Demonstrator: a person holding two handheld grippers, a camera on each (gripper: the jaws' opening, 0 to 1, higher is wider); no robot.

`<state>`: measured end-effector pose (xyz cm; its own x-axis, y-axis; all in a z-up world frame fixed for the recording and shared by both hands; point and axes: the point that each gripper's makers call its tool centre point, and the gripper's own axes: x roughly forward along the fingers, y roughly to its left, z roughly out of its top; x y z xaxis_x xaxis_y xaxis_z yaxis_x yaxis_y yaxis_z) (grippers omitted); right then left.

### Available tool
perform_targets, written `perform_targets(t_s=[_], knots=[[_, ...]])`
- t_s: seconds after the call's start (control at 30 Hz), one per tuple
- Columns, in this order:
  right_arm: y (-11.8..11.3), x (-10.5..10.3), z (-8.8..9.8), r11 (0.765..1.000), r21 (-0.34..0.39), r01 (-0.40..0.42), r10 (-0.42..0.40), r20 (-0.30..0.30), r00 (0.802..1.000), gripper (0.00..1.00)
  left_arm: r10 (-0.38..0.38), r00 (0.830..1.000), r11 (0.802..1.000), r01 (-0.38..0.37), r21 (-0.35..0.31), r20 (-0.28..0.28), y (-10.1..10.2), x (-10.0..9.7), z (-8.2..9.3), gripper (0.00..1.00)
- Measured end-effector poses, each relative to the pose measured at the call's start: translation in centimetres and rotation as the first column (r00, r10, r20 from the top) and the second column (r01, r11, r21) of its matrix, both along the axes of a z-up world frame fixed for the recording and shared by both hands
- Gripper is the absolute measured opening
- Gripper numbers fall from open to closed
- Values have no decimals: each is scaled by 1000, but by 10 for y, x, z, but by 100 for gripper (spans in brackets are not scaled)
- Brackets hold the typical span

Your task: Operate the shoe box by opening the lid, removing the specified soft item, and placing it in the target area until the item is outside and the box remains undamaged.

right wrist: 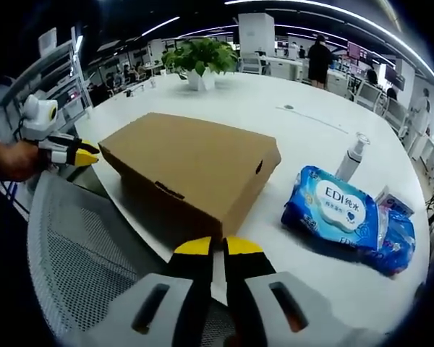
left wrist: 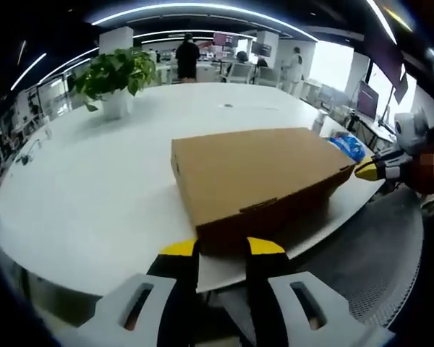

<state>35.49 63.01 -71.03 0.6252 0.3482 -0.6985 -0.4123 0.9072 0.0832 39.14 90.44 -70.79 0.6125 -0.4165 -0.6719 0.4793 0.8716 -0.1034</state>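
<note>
Left gripper view: the left gripper (left wrist: pixel 223 248) sits low at the table's near edge, its yellow-tipped jaws parted by a modest gap and gripping nothing. Just beyond the tips lies the brown shoe box (left wrist: pixel 257 177), lid closed, on the white round table (left wrist: pixel 94 188). A potted plant (left wrist: pixel 117 76) stands far back on the table. The right gripper (left wrist: pixel 372 170) enters from the right, near the box's far corner, held by a hand.

Right gripper view: the right gripper (right wrist: pixel 218 247) shows its jaws nearly together with a thin slit between, empty. The shoe box (right wrist: pixel 192 170) rests just ahead, closed. A blue wet-wipes pack (right wrist: pixel 333 210) lies to its right, a small spray bottle (right wrist: pixel 351 159) behind that. The left gripper (right wrist: pixel 76 152) hovers by the box's left end over a mesh chair (right wrist: pixel 79 253).
</note>
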Motion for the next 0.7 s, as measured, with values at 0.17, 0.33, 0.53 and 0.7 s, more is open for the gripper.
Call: perform_targets(t_s=[0.17,0.33,0.53,0.7], knots=[[0,3,11,1000,4,3,-4,29,1000,4,1,999,1000,-1,6,43,2,2,17,23],[3,15,27,1000,3,-4,3,74,997,4,1,997,1000,-1,-7,78,-3,14,28,23],[5,23,25,1000,-1,-14,14,79,997,4,-16,995,1000,17,-7,94,-14,23,29,23],[9,26,25,1000,3,-26,25,82,996,4,-20,996,1000,21,-5,90,-21,26,25,22]])
